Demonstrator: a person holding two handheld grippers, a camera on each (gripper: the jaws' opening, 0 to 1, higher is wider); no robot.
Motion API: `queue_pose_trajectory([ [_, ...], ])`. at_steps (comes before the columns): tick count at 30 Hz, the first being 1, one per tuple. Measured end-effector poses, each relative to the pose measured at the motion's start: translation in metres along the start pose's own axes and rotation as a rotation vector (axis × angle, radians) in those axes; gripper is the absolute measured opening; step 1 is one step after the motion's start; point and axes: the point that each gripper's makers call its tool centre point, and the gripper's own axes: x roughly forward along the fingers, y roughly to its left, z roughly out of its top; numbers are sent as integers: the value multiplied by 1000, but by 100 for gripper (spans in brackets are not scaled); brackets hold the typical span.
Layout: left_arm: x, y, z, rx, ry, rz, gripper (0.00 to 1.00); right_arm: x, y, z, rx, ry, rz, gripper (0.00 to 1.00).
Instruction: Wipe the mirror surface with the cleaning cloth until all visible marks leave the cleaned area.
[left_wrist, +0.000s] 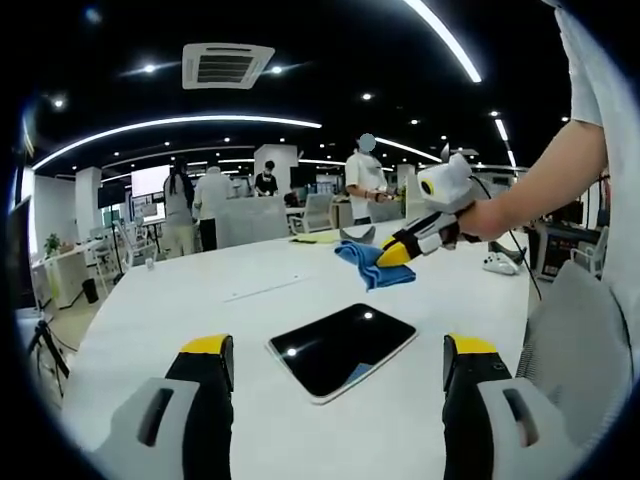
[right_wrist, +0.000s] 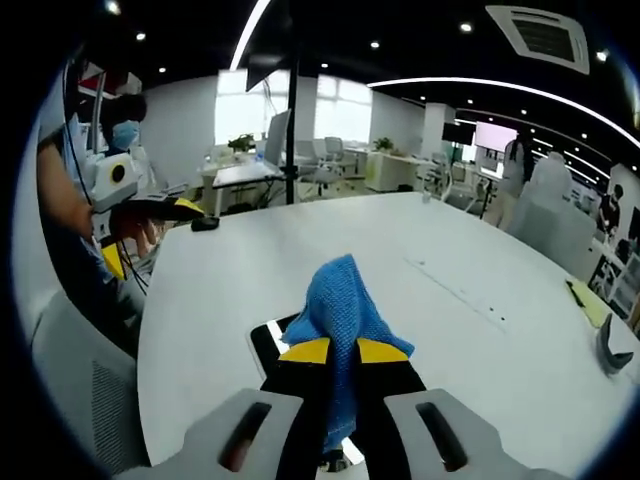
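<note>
Open-plan office. Black ceiling (left_wrist: 330, 60) with curved light strips (left_wrist: 180, 124) at 11 o'clock, air vent (left_wrist: 226, 65) at 12. Large white surface (left_wrist: 300, 290); bright windows (right_wrist: 300, 110) behind desks.

I'm looking into an open-plan office. Overhead runs a dark ceiling with curved light strips (left_wrist: 175, 124), spot lamps and an air vent (left_wrist: 226, 65). Desks (right_wrist: 238, 176) with office chairs (right_wrist: 322, 176) stand along bright windows (right_wrist: 240, 118), and a wall screen (right_wrist: 496, 135) glows further back. People (left_wrist: 366, 178) stand among workstations beyond the big white surface (left_wrist: 190, 300).
</note>
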Motion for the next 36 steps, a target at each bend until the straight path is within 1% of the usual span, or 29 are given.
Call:
queue_pose_trajectory([
  [17, 1, 4, 0, -2, 2, 1, 87, 19, -3, 15, -2, -8, 24, 3],
  [24, 1, 5, -1, -6, -1, 3, 87, 27, -2, 18, -4, -8, 34, 3],
  [36, 0, 8, -2, -5, 0, 8, 87, 35, -1, 20, 8, -8, 44, 3],
])
